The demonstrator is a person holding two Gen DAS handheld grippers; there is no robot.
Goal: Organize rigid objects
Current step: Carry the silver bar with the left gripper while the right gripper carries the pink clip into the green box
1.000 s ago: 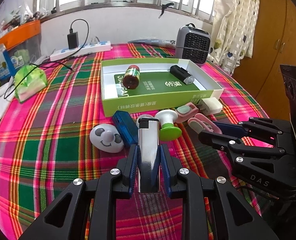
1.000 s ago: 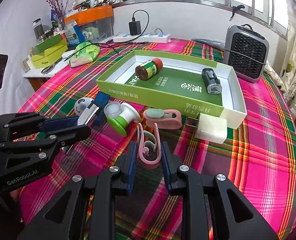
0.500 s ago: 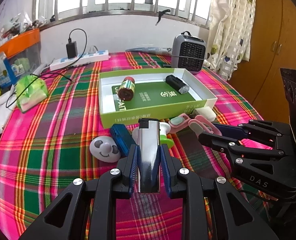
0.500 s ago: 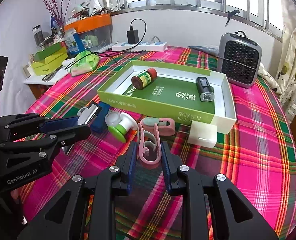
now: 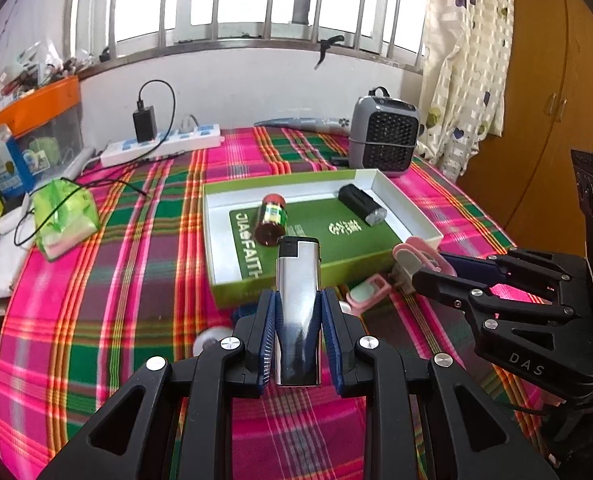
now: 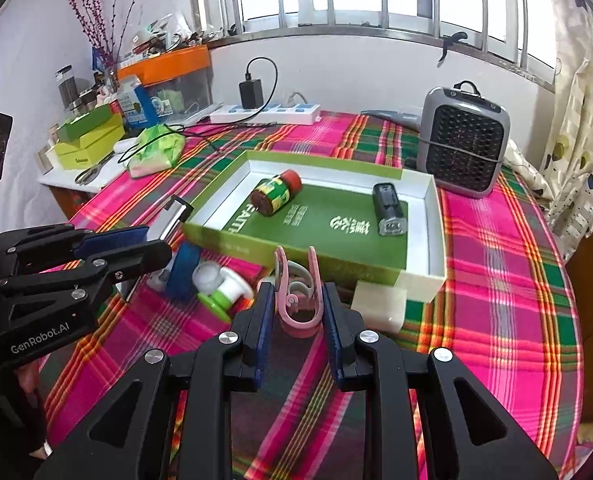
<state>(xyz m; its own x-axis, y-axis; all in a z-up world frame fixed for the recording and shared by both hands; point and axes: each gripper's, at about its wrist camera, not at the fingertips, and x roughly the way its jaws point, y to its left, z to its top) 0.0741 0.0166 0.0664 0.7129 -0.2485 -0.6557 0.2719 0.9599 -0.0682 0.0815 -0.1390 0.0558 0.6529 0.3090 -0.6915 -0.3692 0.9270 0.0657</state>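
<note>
In the left wrist view, the left gripper [image 5: 299, 312] is clamped on a silver metal lighter with a black cap [image 5: 299, 300], held upright above the plaid tablecloth [image 5: 108, 288], just near the shallow green cardboard box [image 5: 336, 260]; inside lie a small red-capped brown bottle [image 5: 271, 218] and a black rectangular flashlight [image 5: 362, 204]. In the right wrist view, the right gripper [image 6: 298, 312] is clamped on a pink plastic clip [image 6: 298, 300], near the box's front wall, with a green-and-white suction knob [image 6: 220, 292] to its left and a white block [image 6: 380, 306] on its right.
</note>
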